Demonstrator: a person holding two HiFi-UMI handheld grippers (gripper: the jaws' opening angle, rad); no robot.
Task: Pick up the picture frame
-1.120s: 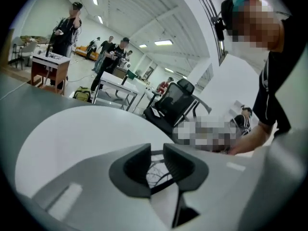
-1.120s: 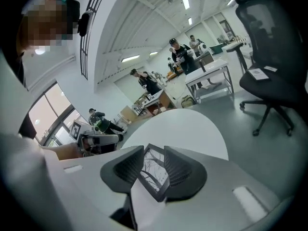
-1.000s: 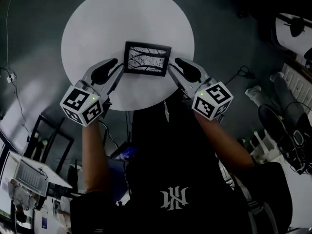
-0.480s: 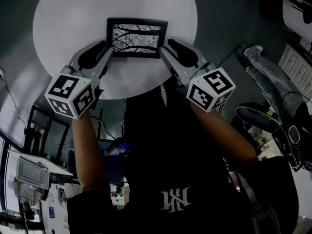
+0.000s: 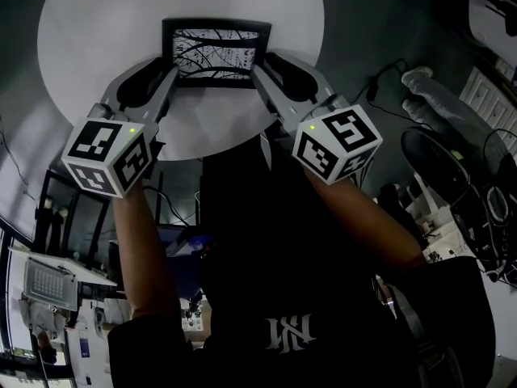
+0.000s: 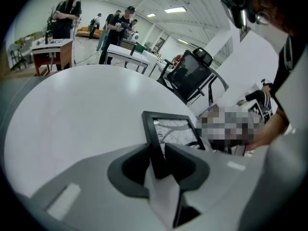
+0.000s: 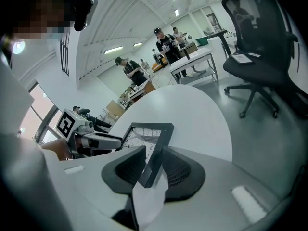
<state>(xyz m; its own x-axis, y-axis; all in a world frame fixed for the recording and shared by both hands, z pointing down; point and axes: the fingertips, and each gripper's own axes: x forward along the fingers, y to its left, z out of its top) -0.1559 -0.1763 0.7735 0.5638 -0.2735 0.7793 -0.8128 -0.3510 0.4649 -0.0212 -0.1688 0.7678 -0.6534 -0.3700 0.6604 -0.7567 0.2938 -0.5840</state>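
So the black rectangular picture frame (image 5: 214,52) with the black-and-white branch print is out on the round white table (image 5: 89,31), well in from its rim, with a long side toward the person. Both hand-held tools are on it, one per short side. The left gripper (image 6: 158,159) has the frame's left edge bar right between its two dark pads (image 6: 130,165), and both look pressed against it, so it's pinching that side. The right gripper (image 7: 153,163) does the same on the right edge bar: its jaws have just been closing with that bar between them, and in its own view the pads look like they touch it on both sides. From the right gripper view the frame looks tipped up rather than lying flat, but I honestly can't tell if its bottom edge is touching the tabletop. The white marker cubes (image 5: 109,156) on the grippers sit around the table's near rim. Further off there's a black office chair (image 7: 260,47) on the grey floor, and some people (image 6: 65,13) standing at work tables
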